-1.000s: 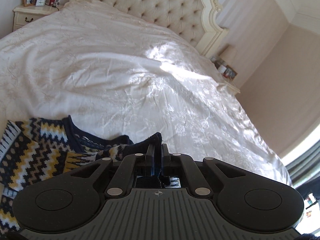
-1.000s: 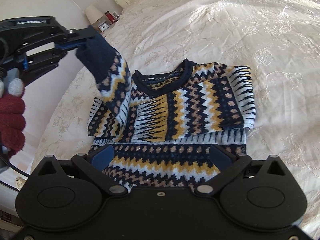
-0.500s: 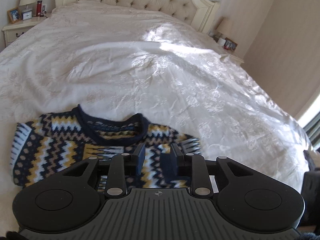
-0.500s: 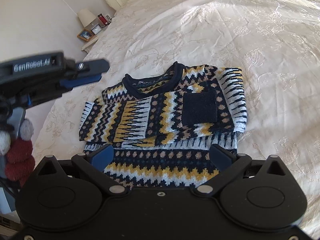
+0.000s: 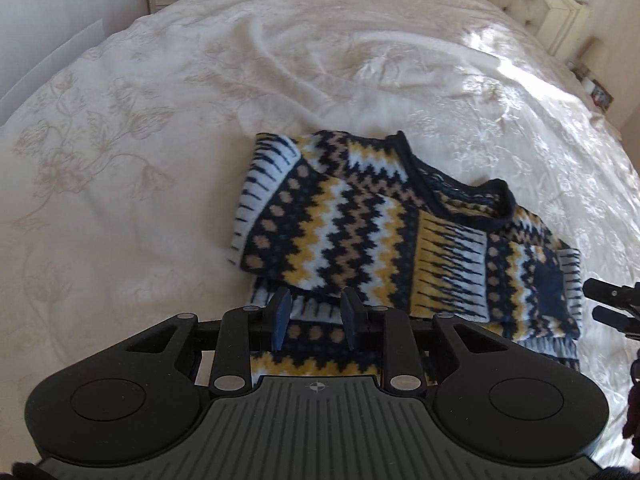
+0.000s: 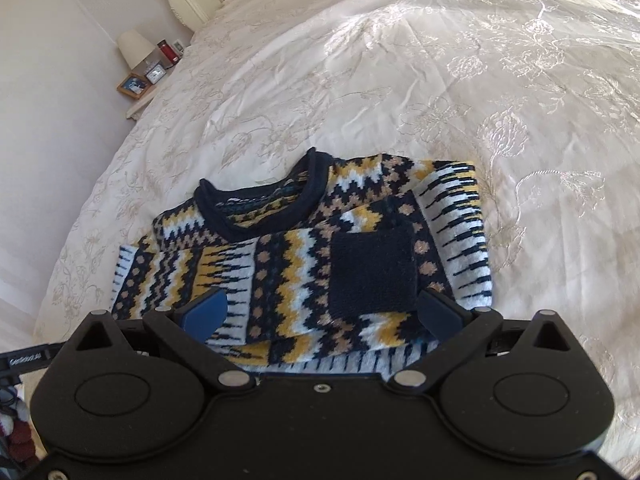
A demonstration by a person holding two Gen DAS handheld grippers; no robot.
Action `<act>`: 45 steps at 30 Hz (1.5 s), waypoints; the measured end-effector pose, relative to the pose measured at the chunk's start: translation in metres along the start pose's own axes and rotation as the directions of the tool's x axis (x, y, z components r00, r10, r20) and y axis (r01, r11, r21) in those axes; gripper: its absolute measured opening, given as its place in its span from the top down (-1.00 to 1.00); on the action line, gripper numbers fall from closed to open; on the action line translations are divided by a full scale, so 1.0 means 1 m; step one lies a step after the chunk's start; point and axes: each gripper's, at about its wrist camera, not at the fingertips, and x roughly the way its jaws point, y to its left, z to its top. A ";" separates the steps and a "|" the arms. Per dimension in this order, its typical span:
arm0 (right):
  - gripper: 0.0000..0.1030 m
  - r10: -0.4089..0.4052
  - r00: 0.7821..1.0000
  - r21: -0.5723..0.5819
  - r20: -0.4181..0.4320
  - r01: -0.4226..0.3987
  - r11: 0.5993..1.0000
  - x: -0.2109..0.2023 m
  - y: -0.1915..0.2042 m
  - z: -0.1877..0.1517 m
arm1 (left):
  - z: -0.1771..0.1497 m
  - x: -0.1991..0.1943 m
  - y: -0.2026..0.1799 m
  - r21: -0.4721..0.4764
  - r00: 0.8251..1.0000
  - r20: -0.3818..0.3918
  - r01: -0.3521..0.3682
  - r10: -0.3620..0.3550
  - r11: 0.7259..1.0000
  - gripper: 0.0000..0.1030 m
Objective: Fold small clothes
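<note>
Sweater [image 6: 304, 264]: knit, navy/yellow/white/tan zigzag pattern, is being seen lying flat on the bedspread [image 6: 460, 92], near its close edge, neckline pointing twd the headboard [image 5: 516, 4].
Sleeves: both are being shown folded across the chest; navy cuff [image 6: 372, 268] is resting on top, right of centre.
Hem: bottom band is lying partly hidden beneath both grippers.
Left gripper [image 5: 314, 320]: is being held low over the hem, jaws spread a moderate gap, nothing pinched btwn the blue pads [image 5: 280, 320].
Right gripper [image 6: 320, 312]: is being held over the lower front, jaws spread wide, straddling the folded sleeves w/o gripping; fabric contact can't be told.
Right gripper in left view: black tips [image 5: 608, 304] are being glimpsed at the frame's right edge, just beside the sweater.
Nightstand [image 6: 144, 92]: lamp, clock & photo frame are being seen on it, well apart from the sweater.
</note>
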 end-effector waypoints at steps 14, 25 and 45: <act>0.14 -0.059 0.992 0.068 -0.111 0.067 0.995 0.050 -0.029 0.014 | -0.007 0.008 0.018 -0.001 0.999 -0.047 -0.020 0.020 1.000 0.48; 0.81 0.048 0.995 -0.019 0.082 -0.047 0.999 -0.038 0.011 0.029 | 0.022 0.020 0.010 0.021 1.000 -0.011 -0.002 0.002 1.000 0.48; 0.65 -0.170 0.984 0.014 -0.049 0.171 0.985 0.008 -0.035 0.032 | 0.057 0.121 0.004 0.164 0.982 -0.105 -0.141 0.160 0.976 0.35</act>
